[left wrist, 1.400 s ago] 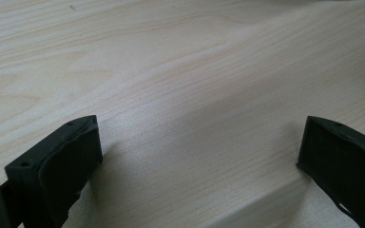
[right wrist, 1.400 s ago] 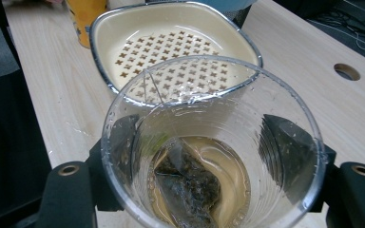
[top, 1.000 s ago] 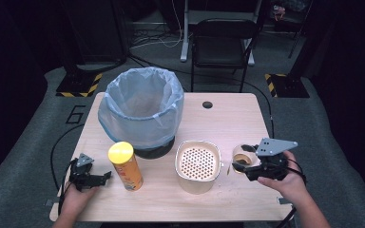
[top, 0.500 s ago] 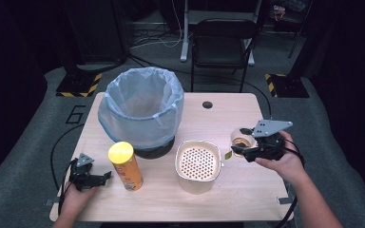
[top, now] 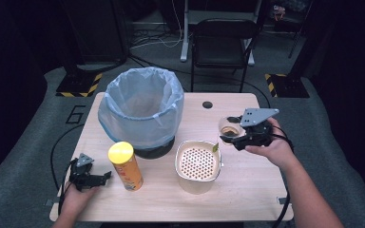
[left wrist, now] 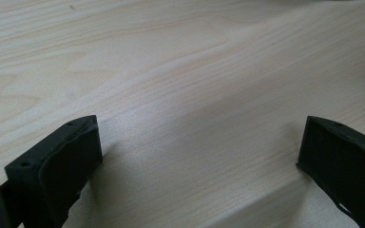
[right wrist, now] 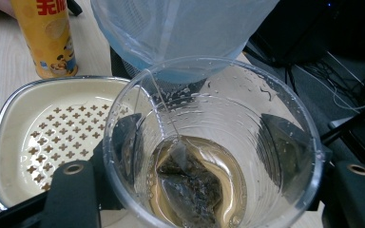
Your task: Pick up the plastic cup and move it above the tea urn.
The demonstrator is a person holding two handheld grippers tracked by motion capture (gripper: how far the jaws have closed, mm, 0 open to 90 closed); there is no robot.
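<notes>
Clear cup holding teabag, brown liquid, gripped by right claw

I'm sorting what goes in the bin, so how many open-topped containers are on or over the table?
3: the lined bin at the back left, the cream strainer tub in front, and the clear cup holding a teabag, gripped by the right gripper.

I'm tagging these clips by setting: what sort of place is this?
Probably a studio or lab set up for recording, not a kitchen: a lone table on grey carpet, dark surroundings, hazard-striped stand bases, loose floor cables and a folding chair.
</notes>
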